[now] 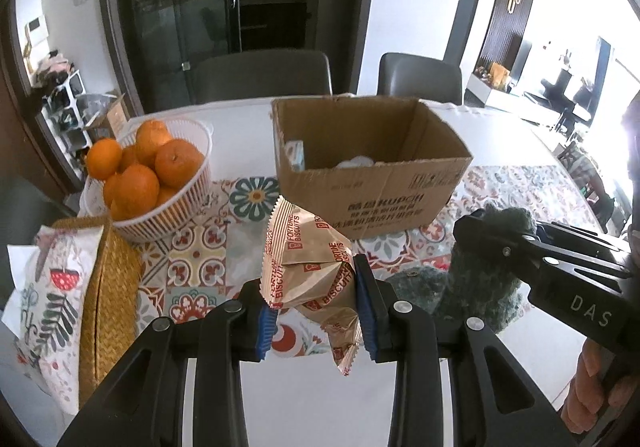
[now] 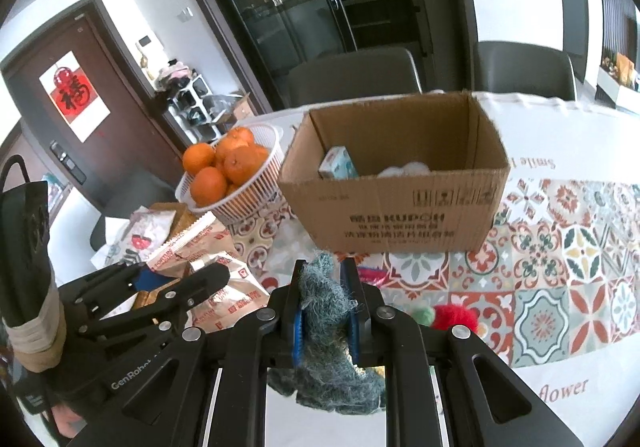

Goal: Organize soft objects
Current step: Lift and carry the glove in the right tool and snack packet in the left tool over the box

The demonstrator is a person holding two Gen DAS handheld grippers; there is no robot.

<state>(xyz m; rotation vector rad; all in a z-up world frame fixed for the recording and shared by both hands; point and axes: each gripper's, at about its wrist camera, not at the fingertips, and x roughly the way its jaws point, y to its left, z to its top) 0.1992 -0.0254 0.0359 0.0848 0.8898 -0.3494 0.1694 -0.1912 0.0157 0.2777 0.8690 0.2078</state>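
My left gripper is shut on a crumpled gold Fortune Biscuits packet, held above the patterned tablecloth in front of the open cardboard box. My right gripper is shut on a fuzzy green-blue knitted toy, also held just before the box. The toy shows in the left wrist view under the right gripper. The left gripper and packet show at the left of the right wrist view. Inside the box lie a small light-blue pack and something white.
A white basket of oranges stands left of the box. A woven straw box with a printed cloth sits at the near left. A red fuzzy ball and a green one lie by the right gripper. Two chairs stand behind the table.
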